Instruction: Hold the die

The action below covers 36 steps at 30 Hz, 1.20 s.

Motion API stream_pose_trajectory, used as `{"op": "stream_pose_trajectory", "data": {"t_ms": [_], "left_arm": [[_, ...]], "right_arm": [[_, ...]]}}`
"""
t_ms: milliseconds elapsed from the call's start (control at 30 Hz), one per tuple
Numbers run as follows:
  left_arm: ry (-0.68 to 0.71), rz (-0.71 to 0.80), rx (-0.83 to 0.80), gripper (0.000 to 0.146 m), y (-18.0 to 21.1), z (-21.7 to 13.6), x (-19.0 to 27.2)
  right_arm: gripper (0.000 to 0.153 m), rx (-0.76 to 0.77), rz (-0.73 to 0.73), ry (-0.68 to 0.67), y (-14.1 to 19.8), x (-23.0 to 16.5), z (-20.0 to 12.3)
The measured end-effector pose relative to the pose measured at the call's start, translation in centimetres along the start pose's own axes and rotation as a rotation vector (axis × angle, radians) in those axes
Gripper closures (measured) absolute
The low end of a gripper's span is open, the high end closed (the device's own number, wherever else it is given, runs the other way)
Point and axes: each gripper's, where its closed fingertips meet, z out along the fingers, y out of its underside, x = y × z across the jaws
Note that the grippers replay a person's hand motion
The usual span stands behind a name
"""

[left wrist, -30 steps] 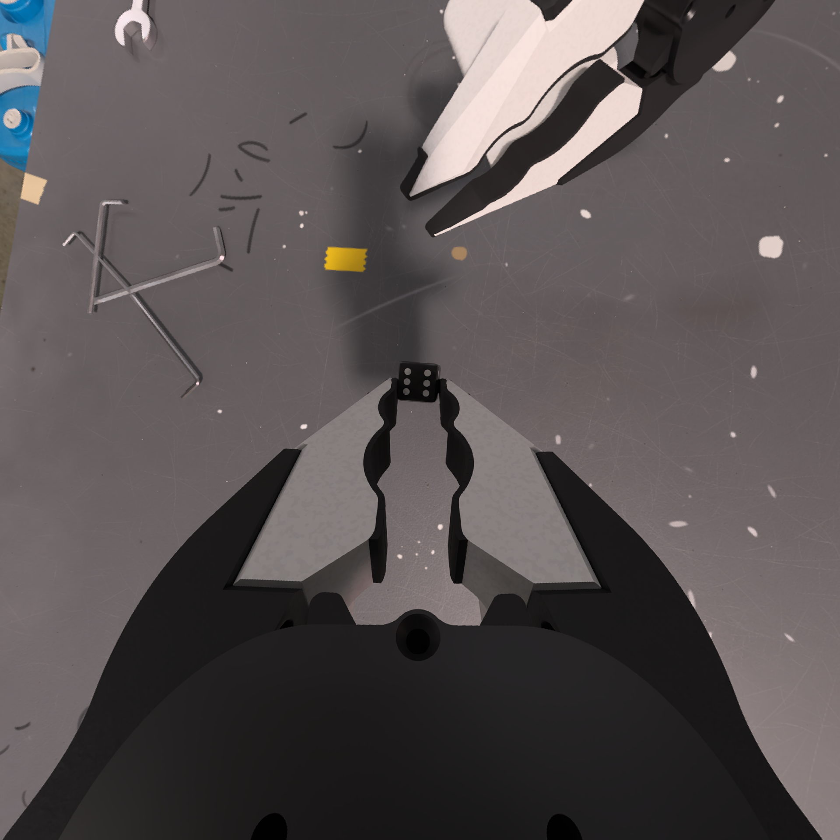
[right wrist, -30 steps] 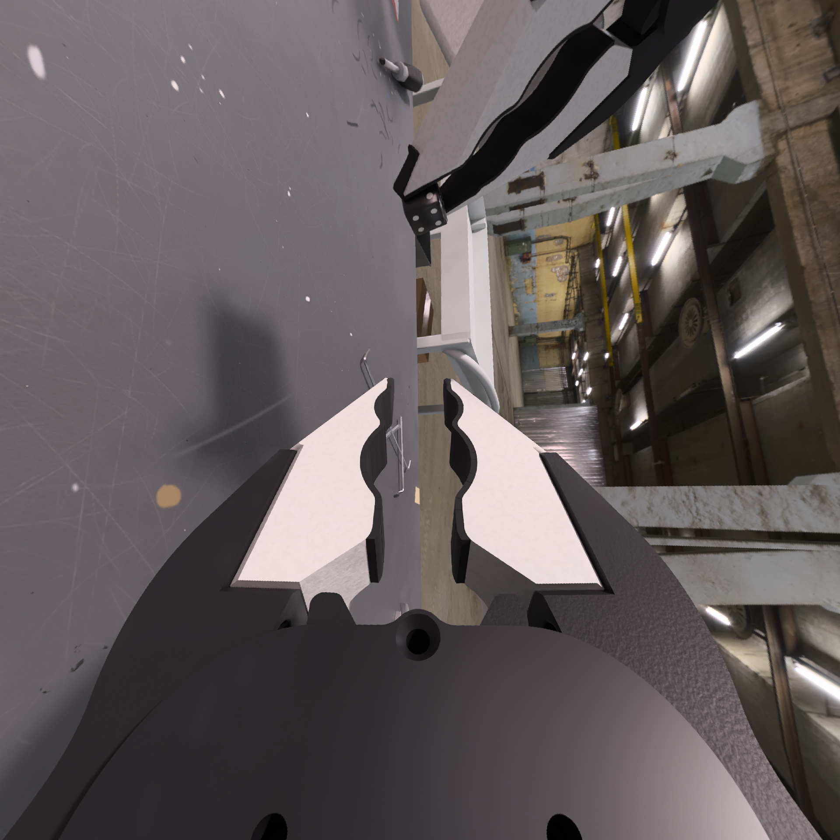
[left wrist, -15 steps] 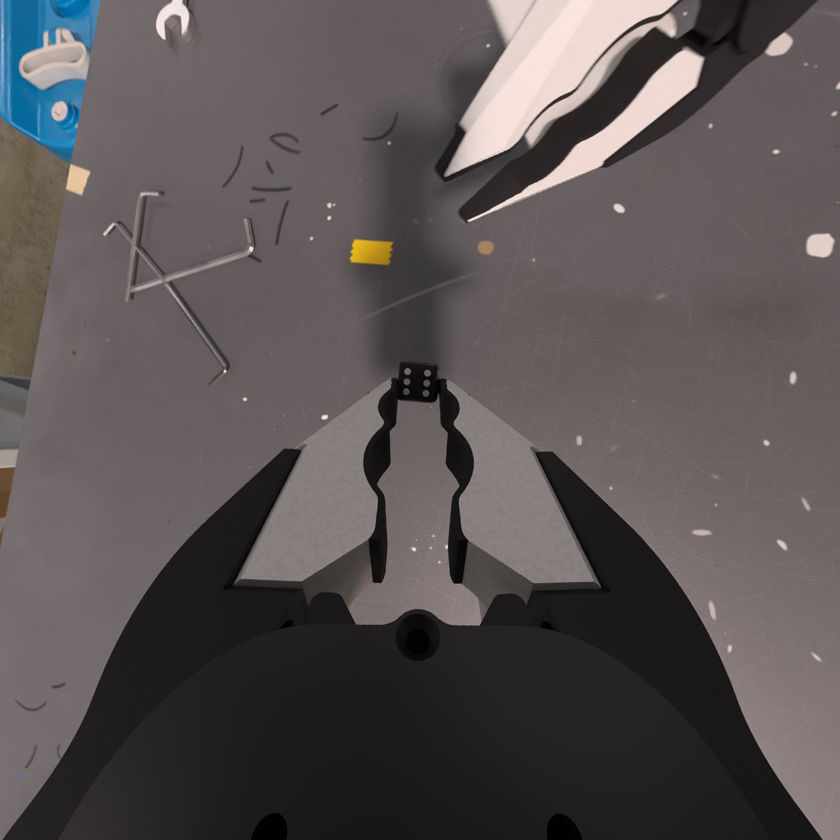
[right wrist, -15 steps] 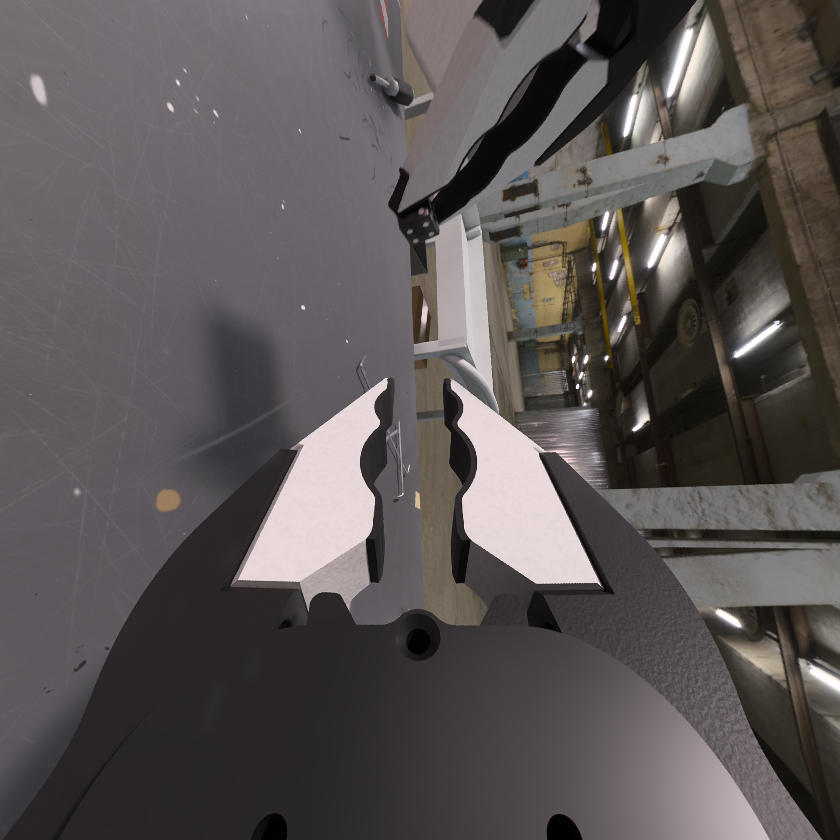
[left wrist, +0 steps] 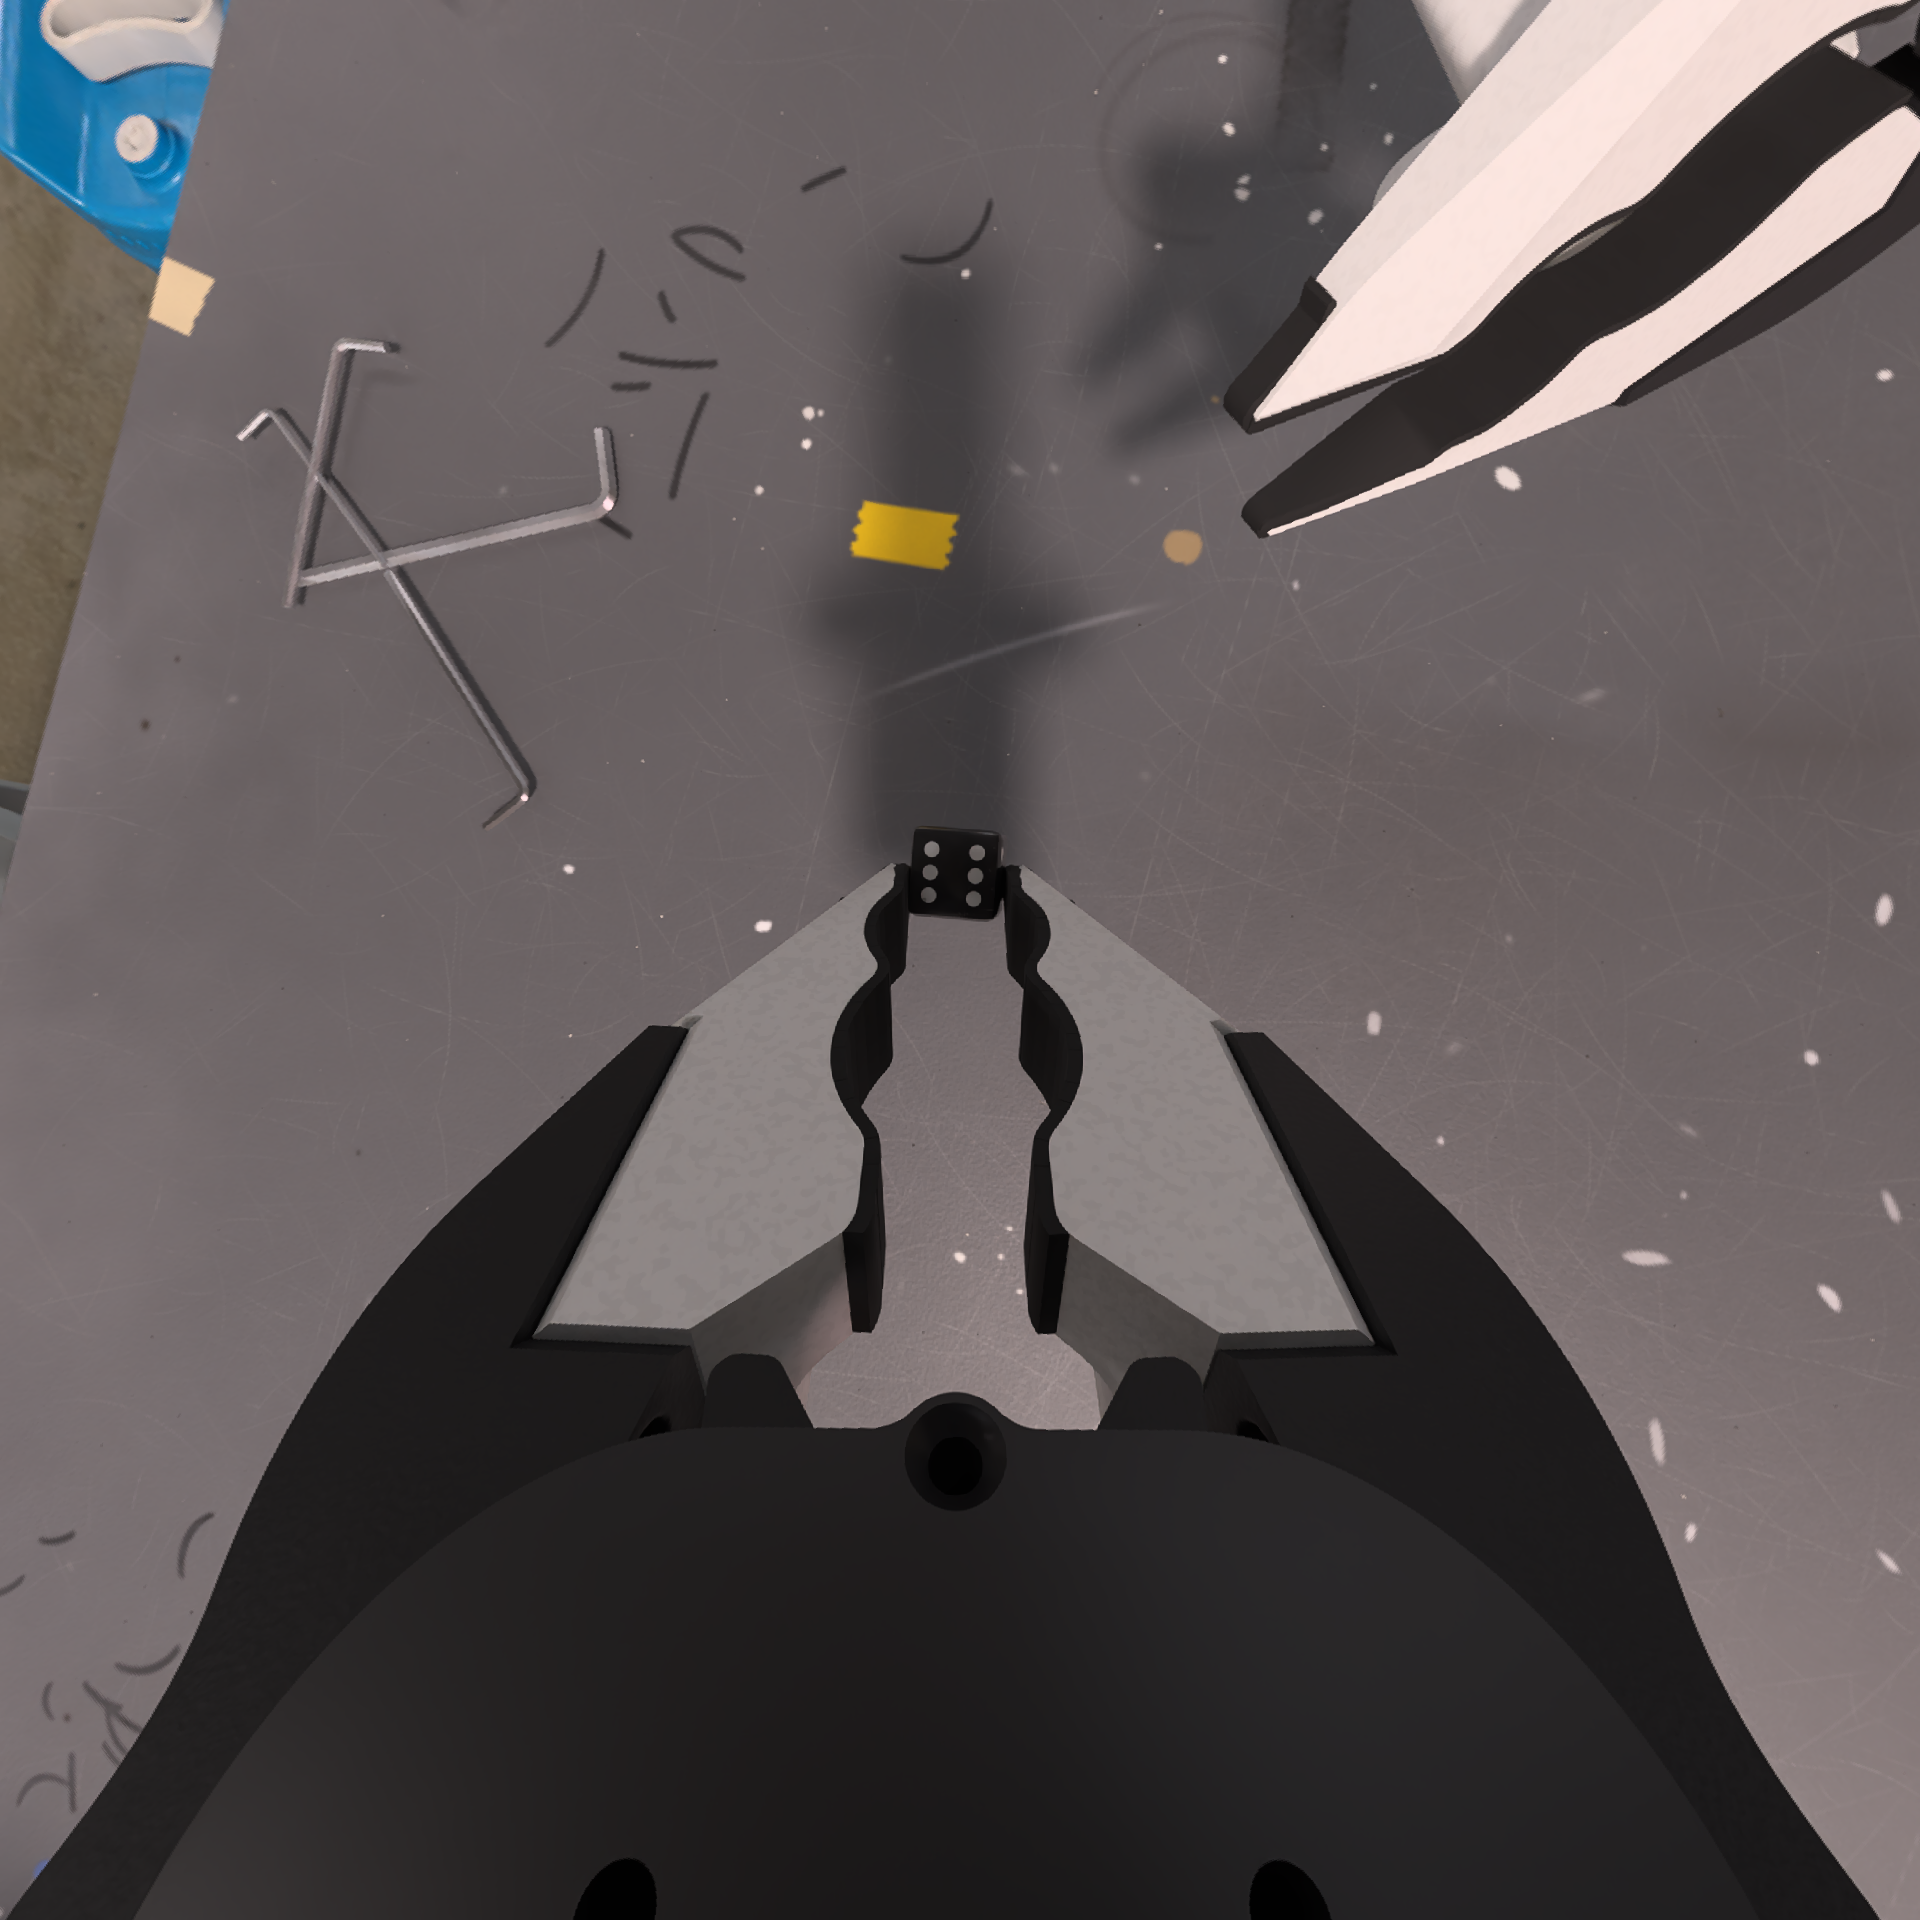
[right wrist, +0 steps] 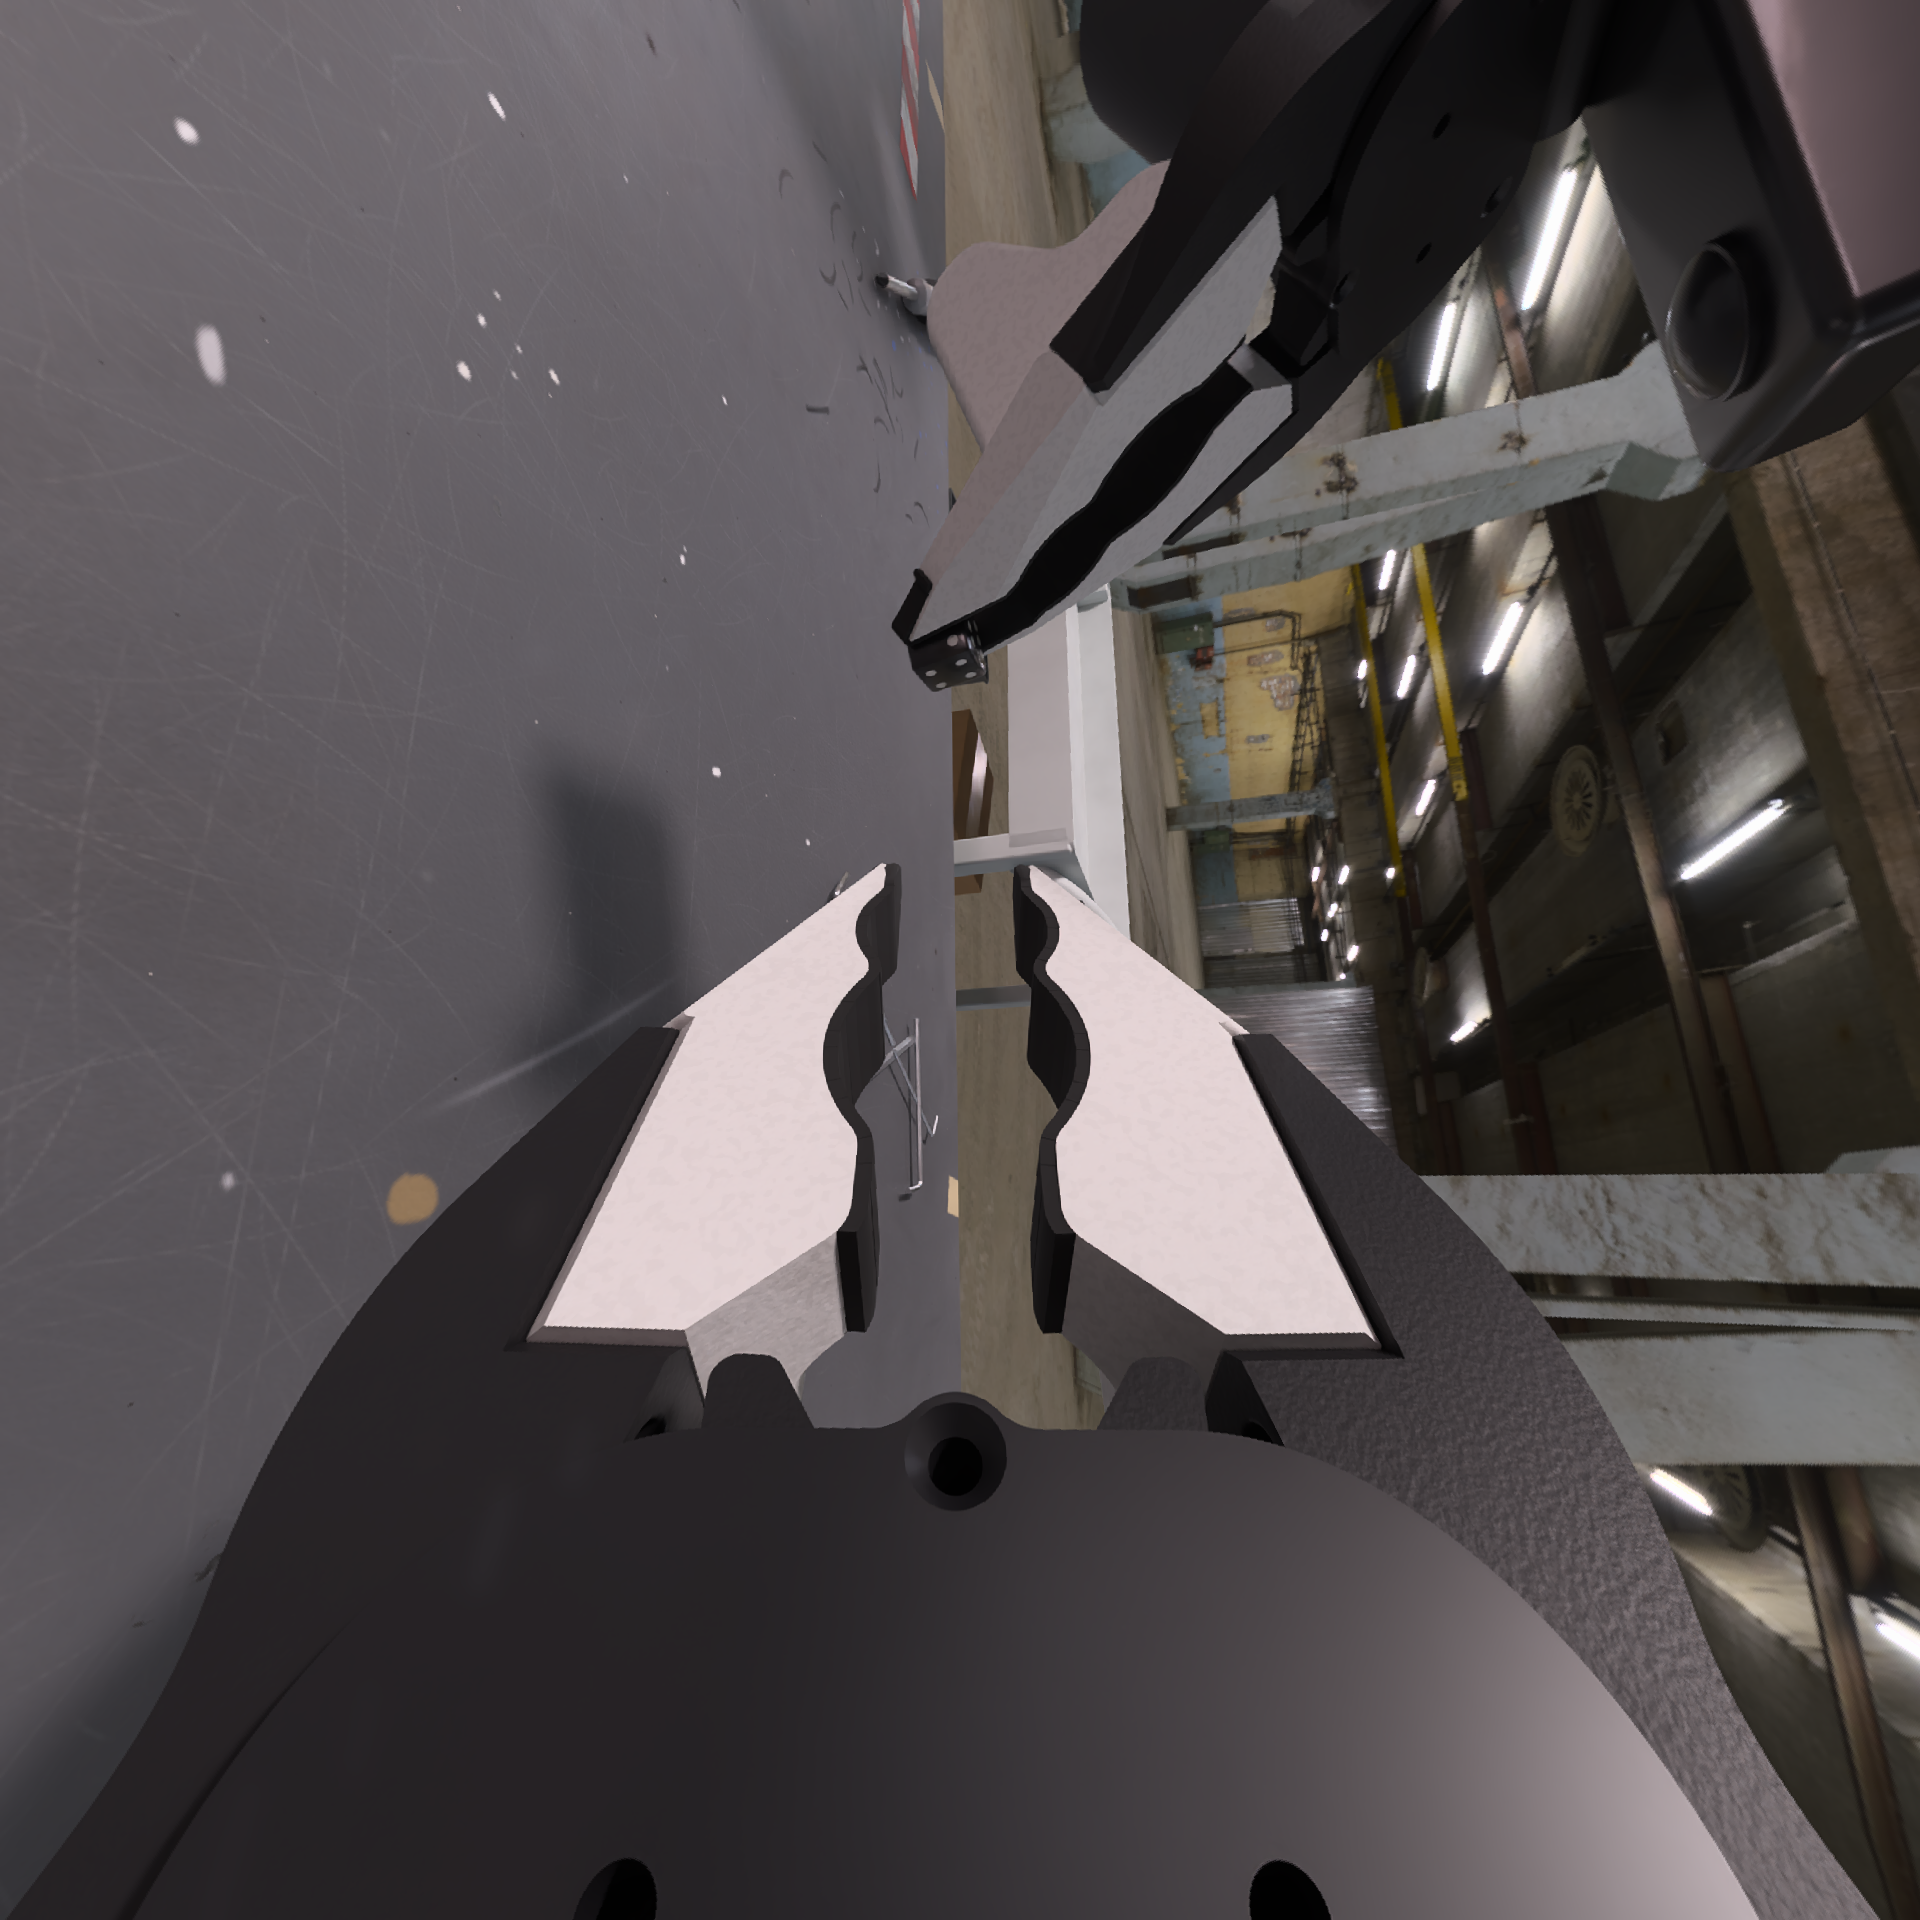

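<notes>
A small black die (left wrist: 954,875) with white pips sits pinched between the tips of my left gripper (left wrist: 954,883), held above the grey table (left wrist: 1455,831). The die also shows in the right wrist view (right wrist: 948,665), at the tip of the left gripper, off the table. My right gripper (right wrist: 956,883) is open and empty, its fingers apart with nothing between them. It shows in the left wrist view (left wrist: 1262,468) at the upper right, well away from the die.
Three hex keys (left wrist: 416,561) lie crossed at the left of the table. A yellow tape strip (left wrist: 904,535) lies ahead of the die. A blue tray (left wrist: 94,125) sits at the top left corner. The table's left edge (left wrist: 73,623) is near.
My left gripper has risen with the die and shifted left; table items look farther off. The right gripper has slid toward the upper right of the left wrist view.
</notes>
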Motion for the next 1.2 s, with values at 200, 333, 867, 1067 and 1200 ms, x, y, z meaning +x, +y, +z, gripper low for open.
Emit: {"op": "stream_pose_trajectory", "data": {"t_ms": [200,333,867,1067,1200], "left_arm": [[0.039,0.007,0.022,0.128,-0.1,-0.1,0.5],[0.064,0.026,-0.042,0.128,0.6,1.1,1.1],[0.279,0.181,0.083,0.128,-2.0,6.2,5.3],[0.35,0.195,0.144,0.128,-2.6,6.3,6.1],[0.393,0.17,0.197,0.128,-3.2,5.8,6.5]], "right_arm": [[0.131,-0.005,0.025,-0.03,0.3,-0.1,-0.1],[0.131,-0.015,0.107,-0.088,1.2,-0.1,-0.6],[0.131,0.241,0.909,-0.465,1.8,-0.4,-3.0],[0.13,0.276,1.047,-0.537,2.1,-1.0,-3.1],[0.125,0.129,0.886,-0.6,1.6,-3.3,-2.4]]}}
